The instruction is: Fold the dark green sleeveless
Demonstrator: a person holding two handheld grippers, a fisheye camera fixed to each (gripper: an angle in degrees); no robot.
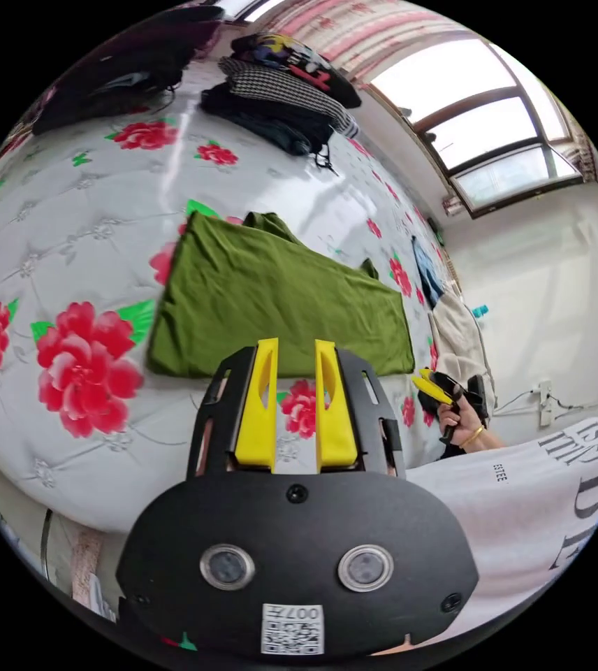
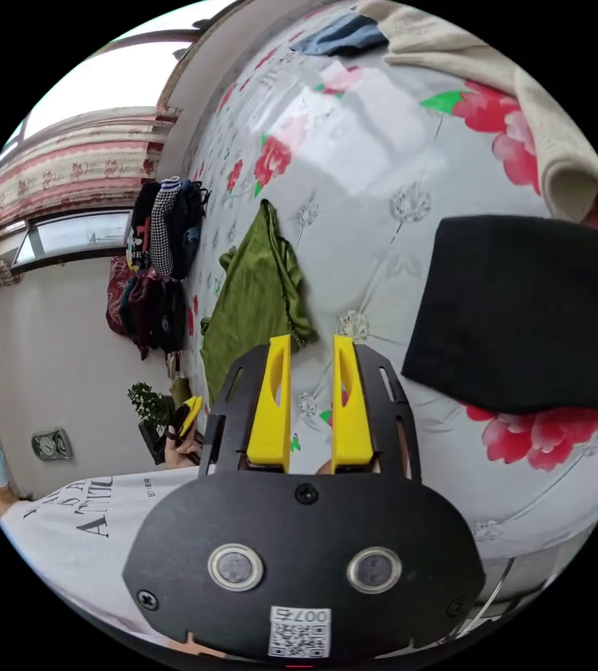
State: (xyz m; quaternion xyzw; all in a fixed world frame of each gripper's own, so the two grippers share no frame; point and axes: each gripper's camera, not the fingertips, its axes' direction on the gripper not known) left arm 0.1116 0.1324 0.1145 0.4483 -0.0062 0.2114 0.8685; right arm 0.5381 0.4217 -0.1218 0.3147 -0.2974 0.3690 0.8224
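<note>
Green top (image 1: 278, 307) lay half-folded on the flowered bed (image 1: 68, 231), both grippers (image 1: 295, 405) (image 2: 311, 405) empty with jaws apart; matching edges squarely seemed wise next.

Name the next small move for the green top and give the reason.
Probably bring the left hand-held gripper forward to the near edge of the green sleeveless top and pinch it. The top lies flat on the floral bed, and both hand-held grippers, including the right, are open, holding nothing.
</note>
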